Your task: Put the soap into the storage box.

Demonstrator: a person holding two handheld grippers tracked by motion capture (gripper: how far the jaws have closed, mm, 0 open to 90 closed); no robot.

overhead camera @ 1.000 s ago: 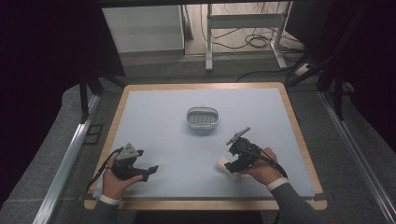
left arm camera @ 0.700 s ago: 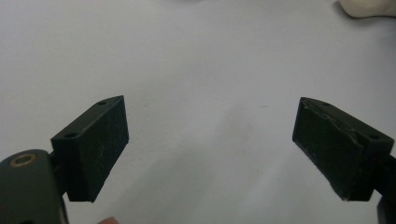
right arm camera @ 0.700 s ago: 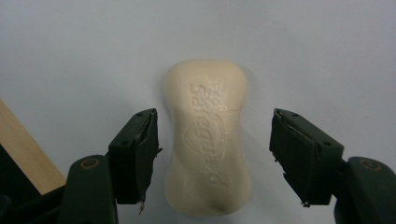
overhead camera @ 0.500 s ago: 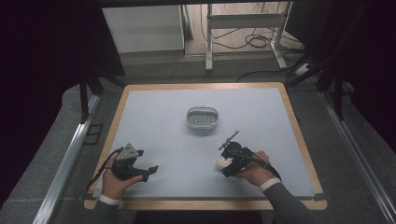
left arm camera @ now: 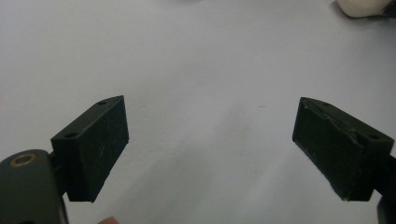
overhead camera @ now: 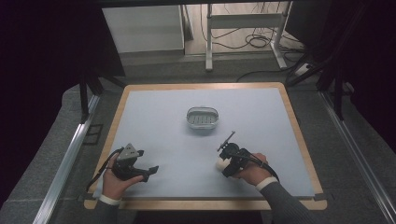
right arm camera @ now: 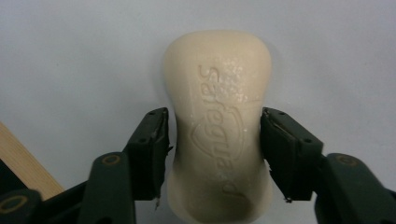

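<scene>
One cream soap bar (right arm camera: 219, 135), stiff but likely slick, sits low-centre, its narrow waist pinched by the just-closing right gripper (right arm camera: 214, 149).

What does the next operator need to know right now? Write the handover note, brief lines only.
Right gripper: jaws have just been closing and now sit against both sides of the soap bar, which lies flat on the table mat.
Left gripper: open, holding nothing, resting near the mat's front left.
Soap dish: mid-mat, beyond the soap, nothing in it.
Done: soap gripped.
Left: probably lift the soap and set it in the dish.
</scene>
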